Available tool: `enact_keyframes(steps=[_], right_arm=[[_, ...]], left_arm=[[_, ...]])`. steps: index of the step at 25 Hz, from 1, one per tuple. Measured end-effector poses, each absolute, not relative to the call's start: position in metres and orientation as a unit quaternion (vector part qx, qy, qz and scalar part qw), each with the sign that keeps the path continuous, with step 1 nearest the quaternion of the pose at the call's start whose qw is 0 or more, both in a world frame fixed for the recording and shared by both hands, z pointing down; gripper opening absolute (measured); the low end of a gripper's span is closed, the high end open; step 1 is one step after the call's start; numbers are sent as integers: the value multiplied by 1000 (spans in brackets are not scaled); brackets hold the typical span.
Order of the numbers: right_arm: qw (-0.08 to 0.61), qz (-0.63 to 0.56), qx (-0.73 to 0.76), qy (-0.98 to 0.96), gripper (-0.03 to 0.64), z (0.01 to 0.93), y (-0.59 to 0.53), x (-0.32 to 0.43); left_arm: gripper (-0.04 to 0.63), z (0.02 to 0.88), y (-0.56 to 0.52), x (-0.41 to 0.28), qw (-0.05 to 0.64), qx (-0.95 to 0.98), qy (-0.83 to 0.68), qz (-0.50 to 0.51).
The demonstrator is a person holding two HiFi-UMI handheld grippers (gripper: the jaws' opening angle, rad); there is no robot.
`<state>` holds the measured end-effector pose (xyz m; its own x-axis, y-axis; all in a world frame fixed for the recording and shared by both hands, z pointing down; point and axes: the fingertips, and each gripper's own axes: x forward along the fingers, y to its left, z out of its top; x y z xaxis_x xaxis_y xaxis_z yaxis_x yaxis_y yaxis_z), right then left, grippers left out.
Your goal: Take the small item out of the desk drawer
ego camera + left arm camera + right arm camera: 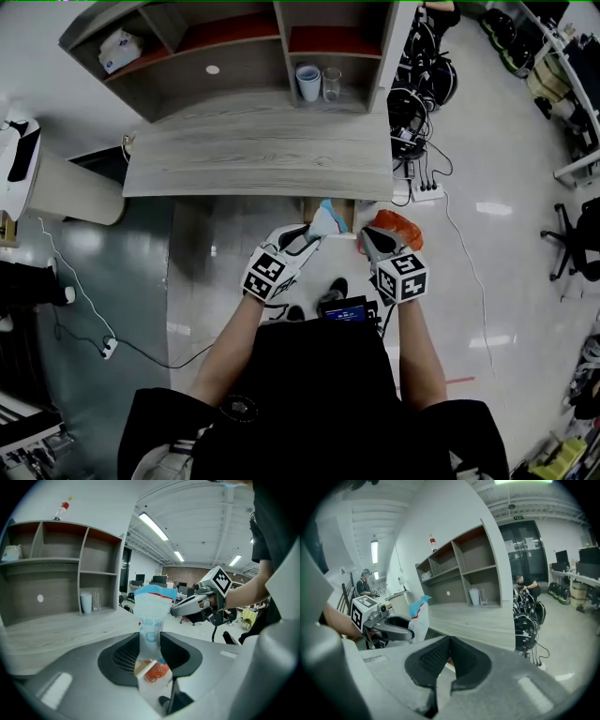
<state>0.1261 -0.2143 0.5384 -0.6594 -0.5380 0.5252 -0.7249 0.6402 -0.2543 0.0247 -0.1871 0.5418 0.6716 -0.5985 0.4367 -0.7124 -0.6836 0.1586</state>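
A small white packet with a blue top [328,217] stands upright between the pads of my left gripper [317,232], which is shut on it. In the left gripper view the packet [152,616] rises out of the jaws of that gripper [151,641]. It is held just in front of the wooden desk [253,159], over the open drawer [342,208]. My right gripper [367,240] is close beside it on the right, and its jaws [450,644] are shut with nothing in them. Something orange [398,225] shows beside the right gripper.
The desk carries a shelf unit with a white cup [307,82], a glass [332,82] and a white box [119,49]. A power strip [427,190] with cables lies on the floor to the right, and an office chair [577,239] stands farther right.
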Motion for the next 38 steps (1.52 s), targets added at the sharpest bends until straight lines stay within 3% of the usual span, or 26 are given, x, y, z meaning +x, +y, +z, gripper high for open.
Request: enact_keyframes(steps=[14,38], right_arm=[[224,203,357,-884,2,528,-132,80],[203,195,412,-866,2,531,-58,77]], left_arm=[[141,541,-115,-16,160,911,-344,162],[141,546,-47,-21,148,927,-302,168]])
